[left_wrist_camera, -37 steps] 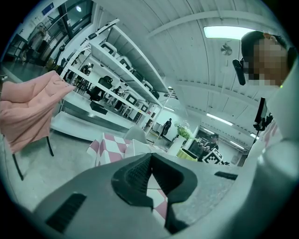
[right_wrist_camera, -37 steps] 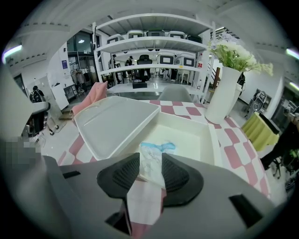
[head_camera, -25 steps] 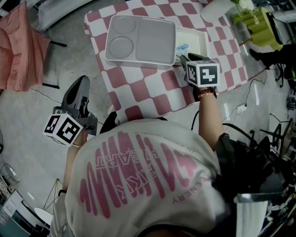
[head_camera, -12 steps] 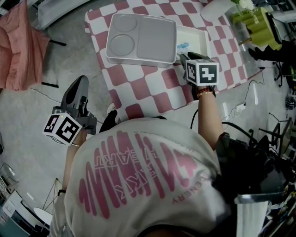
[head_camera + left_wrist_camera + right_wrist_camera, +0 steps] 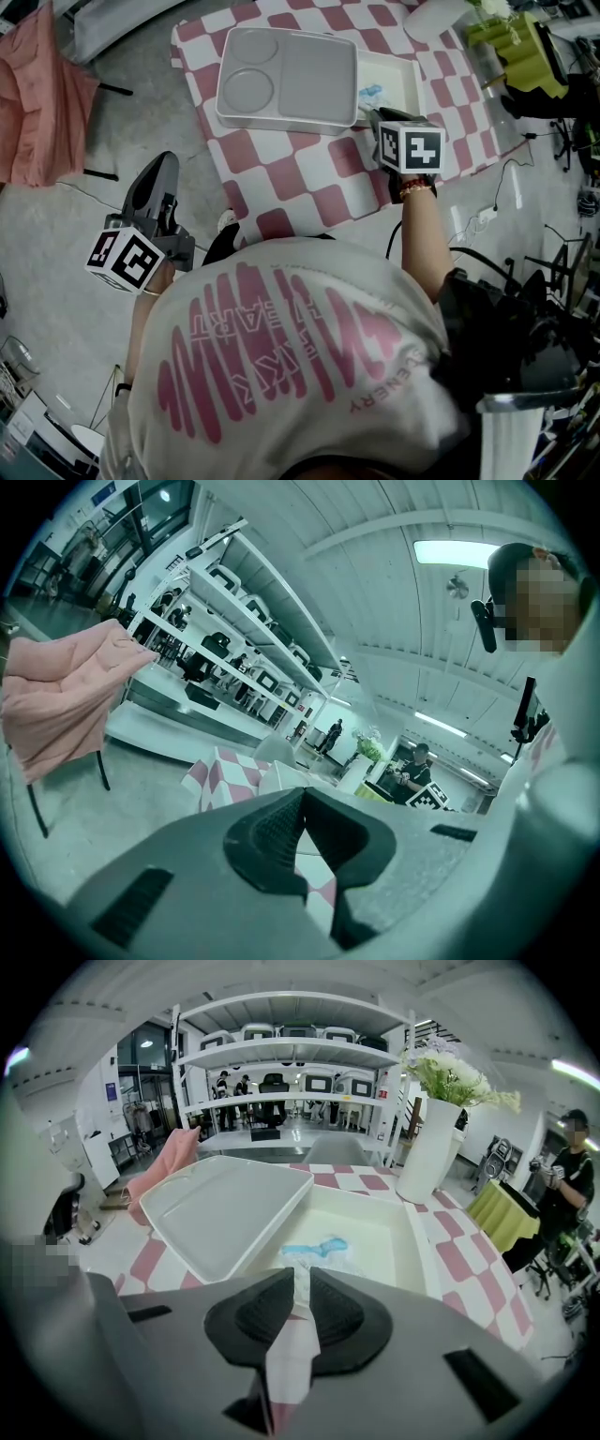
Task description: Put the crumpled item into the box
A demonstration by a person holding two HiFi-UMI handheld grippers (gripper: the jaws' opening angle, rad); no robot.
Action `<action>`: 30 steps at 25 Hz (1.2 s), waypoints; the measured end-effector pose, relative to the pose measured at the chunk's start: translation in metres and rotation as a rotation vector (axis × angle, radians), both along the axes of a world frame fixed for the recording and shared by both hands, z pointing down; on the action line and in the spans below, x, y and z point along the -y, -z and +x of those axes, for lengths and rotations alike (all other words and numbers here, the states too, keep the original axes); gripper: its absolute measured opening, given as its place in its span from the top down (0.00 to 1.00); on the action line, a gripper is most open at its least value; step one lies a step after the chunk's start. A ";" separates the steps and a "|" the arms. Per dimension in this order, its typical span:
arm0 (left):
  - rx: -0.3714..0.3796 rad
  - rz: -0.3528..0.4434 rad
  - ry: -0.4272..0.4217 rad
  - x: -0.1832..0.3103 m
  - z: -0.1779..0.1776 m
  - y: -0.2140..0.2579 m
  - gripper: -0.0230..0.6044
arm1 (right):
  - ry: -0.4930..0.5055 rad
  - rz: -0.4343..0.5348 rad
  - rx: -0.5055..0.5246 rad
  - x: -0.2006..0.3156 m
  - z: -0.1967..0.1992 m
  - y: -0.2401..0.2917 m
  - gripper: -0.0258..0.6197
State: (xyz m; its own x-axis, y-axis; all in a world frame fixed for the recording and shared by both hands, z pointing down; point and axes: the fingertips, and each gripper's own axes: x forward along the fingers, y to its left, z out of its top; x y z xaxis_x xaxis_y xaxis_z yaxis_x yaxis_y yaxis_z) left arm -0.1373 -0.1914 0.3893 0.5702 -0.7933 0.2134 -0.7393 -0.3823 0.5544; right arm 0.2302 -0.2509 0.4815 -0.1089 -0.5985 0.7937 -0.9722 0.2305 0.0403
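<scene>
Right gripper (image 5: 301, 1283) fingers just narrowed, empty | crumpled item (image 5: 314, 1249) in box (image 5: 375, 1227) | left gripper (image 5: 302, 803) closed

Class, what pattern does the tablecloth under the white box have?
The tablecloth has pink-and-white checks; best in the head view.

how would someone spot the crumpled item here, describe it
On the pink-and-white checkered table, find the open white box overlapped by the grey divided tray. The crumpled item lies inside it: a whitish wad with blue marks, the only thing in the box.
</scene>
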 end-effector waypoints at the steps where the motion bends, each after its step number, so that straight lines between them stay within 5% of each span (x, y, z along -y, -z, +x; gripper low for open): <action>1: -0.001 0.002 -0.003 0.000 0.000 0.000 0.95 | -0.004 0.001 -0.001 -0.001 0.000 0.000 0.88; 17: -0.016 0.003 -0.116 0.018 0.003 -0.001 0.95 | -0.090 0.037 0.021 -0.032 -0.007 0.003 0.93; 26: -0.011 0.004 -0.265 0.031 0.012 -0.002 0.95 | -0.249 0.194 0.091 -0.057 -0.012 0.022 0.95; 30: -0.008 0.008 -0.330 0.037 0.013 -0.003 0.95 | -0.328 0.305 0.209 -0.068 -0.020 0.042 0.95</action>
State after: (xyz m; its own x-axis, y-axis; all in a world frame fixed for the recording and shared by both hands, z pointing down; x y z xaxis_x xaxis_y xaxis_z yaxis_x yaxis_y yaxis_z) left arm -0.1239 -0.2285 0.3922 0.7986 -0.5667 0.2028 -0.5703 -0.6050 0.5556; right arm 0.2101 -0.1831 0.4398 -0.0145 -0.8297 0.5580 -0.9860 -0.0808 -0.1457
